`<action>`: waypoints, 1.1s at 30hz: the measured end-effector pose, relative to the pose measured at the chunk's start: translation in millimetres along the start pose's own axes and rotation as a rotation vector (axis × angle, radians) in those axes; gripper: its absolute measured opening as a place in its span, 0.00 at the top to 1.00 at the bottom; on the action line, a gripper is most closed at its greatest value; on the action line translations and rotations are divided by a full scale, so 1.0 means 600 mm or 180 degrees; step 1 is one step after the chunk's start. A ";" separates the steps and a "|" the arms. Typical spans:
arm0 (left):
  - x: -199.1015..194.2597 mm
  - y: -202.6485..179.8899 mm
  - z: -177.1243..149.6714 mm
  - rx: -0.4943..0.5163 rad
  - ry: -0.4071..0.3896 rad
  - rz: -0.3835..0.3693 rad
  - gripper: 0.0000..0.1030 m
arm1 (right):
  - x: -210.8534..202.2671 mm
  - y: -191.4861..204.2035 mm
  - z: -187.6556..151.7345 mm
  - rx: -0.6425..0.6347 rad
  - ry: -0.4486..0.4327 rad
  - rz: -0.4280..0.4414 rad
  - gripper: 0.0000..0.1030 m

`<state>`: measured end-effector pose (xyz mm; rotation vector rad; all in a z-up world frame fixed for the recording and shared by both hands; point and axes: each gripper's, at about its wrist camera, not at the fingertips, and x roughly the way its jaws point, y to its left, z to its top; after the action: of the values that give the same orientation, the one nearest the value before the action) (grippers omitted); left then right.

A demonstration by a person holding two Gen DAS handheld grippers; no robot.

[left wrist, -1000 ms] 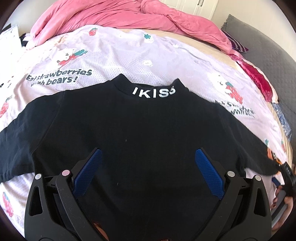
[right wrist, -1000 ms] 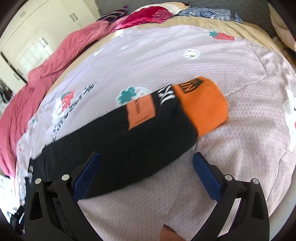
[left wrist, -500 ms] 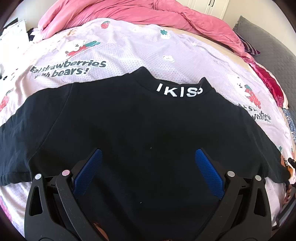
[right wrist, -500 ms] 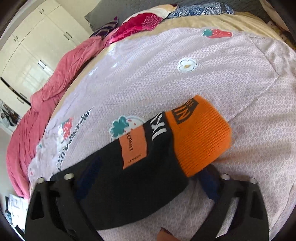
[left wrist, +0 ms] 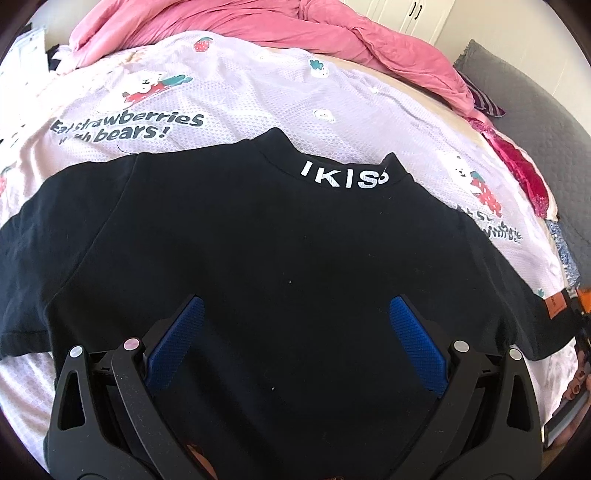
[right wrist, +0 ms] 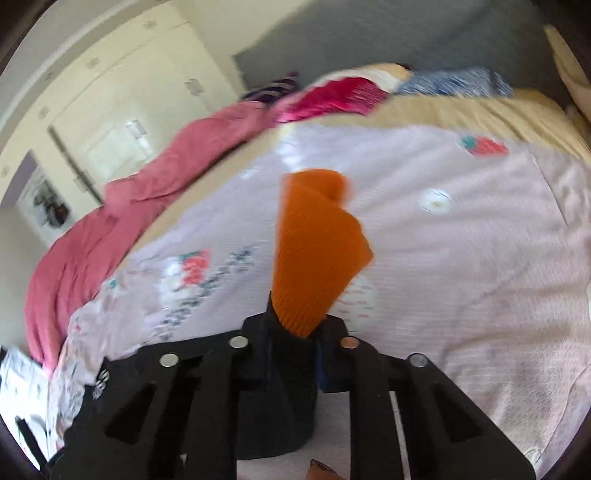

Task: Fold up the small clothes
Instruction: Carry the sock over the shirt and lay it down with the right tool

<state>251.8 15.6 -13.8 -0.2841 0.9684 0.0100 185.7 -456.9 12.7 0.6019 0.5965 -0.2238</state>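
A black top [left wrist: 258, 258] with white "IKISS" lettering on its collar lies spread flat on the printed bedsheet [left wrist: 240, 103]. My left gripper [left wrist: 295, 325] hovers over its lower middle, jaws wide apart, nothing between the blue pads [left wrist: 177, 339]. In the right wrist view my right gripper [right wrist: 293, 328] is closing on the sleeve end, with the black cloth pinched between the jaws. The orange cuff [right wrist: 314, 251] sticks up beyond them, lifted off the sheet. At the far right of the left wrist view, the same sleeve [left wrist: 554, 314] shows its orange patch.
A rumpled pink duvet [left wrist: 295, 33] lies along the far side of the bed. Magenta and blue patterned clothes [right wrist: 388, 92] sit at the bed's far end by a grey headboard [left wrist: 535, 110]. White wardrobes [right wrist: 122, 92] stand behind. The sheet [right wrist: 461, 240] spreads to the right.
My right gripper went from wide open above the sleeve to clamped on it near the orange cuff, and has lifted it. The left gripper sank slightly toward the black top.
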 end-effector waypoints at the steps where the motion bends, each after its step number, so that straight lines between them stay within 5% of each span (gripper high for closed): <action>1: -0.001 0.002 0.000 -0.0021 0.0002 -0.0044 0.08 | -0.006 0.016 0.000 -0.0056 -0.0009 0.0059 0.86; 19: -0.029 0.028 0.001 -0.0339 0.0033 -0.0895 0.08 | -0.040 0.253 -0.060 -0.0780 0.0246 0.0891 0.87; 25: -0.024 0.047 0.000 -0.0628 0.0144 -0.1312 0.08 | -0.031 0.327 -0.119 -0.1185 0.0368 0.0967 0.87; 33: -0.019 0.073 0.002 -0.0886 0.0193 -0.1554 0.08 | -0.002 0.389 -0.208 -0.1683 0.0698 0.0988 0.86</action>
<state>240.2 59.1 -13.9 -0.7757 0.9367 -0.3134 212.4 -194.8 39.1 0.1987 0.7295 0.2916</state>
